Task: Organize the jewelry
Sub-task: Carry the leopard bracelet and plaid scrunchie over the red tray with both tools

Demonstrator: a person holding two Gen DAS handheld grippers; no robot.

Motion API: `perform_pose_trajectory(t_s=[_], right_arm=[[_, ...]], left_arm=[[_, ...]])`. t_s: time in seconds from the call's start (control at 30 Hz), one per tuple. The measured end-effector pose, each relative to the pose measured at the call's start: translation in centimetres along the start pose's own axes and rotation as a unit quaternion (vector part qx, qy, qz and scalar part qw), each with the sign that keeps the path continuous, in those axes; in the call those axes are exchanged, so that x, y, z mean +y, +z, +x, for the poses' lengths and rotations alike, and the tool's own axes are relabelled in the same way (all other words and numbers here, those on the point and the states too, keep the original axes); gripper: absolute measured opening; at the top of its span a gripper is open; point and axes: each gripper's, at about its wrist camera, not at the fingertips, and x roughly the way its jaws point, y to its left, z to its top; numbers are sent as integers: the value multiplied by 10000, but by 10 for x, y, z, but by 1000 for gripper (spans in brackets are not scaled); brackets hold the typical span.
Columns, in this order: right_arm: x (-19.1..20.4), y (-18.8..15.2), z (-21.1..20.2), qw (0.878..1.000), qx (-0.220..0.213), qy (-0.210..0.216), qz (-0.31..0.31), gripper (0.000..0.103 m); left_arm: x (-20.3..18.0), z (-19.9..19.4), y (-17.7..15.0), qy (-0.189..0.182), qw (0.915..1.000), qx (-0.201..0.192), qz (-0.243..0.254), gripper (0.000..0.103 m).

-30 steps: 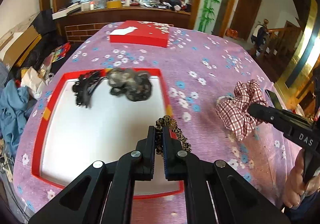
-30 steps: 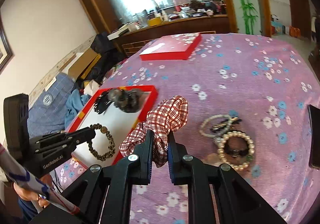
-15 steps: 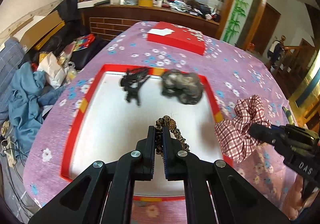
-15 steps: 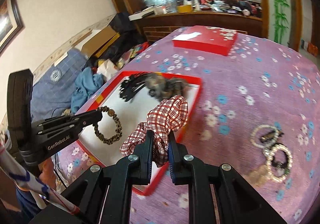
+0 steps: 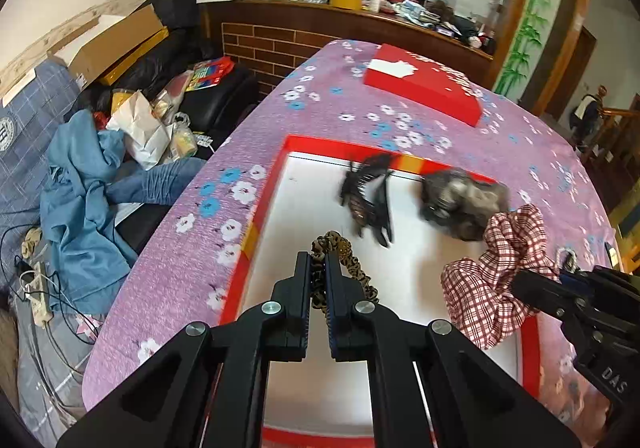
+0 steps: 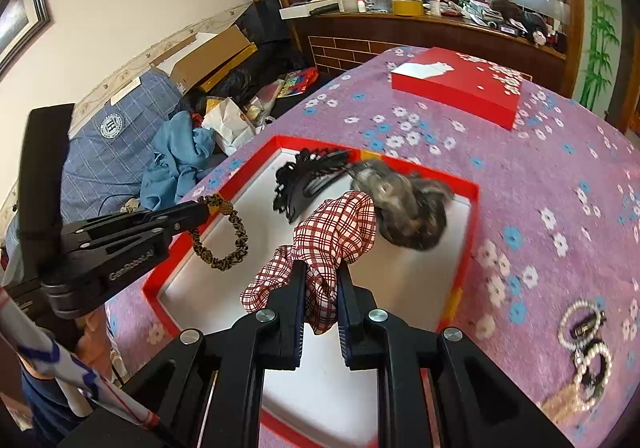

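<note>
Leopard scrunchie (image 5: pixel 344 264) clamped in left tongs (image 5: pixel 319 268), plaid scrunchie (image 6: pixel 332 236) in right tongs (image 6: pixel 322 280), over tray (image 6: pixel 468 248).

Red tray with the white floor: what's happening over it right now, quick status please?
Left claw shut on leopard-print fabric hair tie. Right claw shut on red-and-white plaid scrunchie. Both over tray; black hair claw clip already inside.

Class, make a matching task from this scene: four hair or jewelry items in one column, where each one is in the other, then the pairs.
1 leopard hair tie
2 checked scrunchie
3 black hair claw
4 pearl bracelets

A lying in the red tray
B on the purple cloth, outside the tray
C in the right gripper
D in the left gripper

Pairs: 1-D, 2-C, 3-A, 4-B
</note>
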Motion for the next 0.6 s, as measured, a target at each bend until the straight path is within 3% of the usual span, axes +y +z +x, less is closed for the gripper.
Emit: perform_pose_trajectory(t_s=[0.23,0.6], right_arm=[[10,16,18,9998,-22,-156,-91,17],[9,16,56,9992,226,-303,-112,17]], left_arm=[[7,19,11,-72,9999,18,-131,6],[0,41,7,186,9998,45,37,6]])
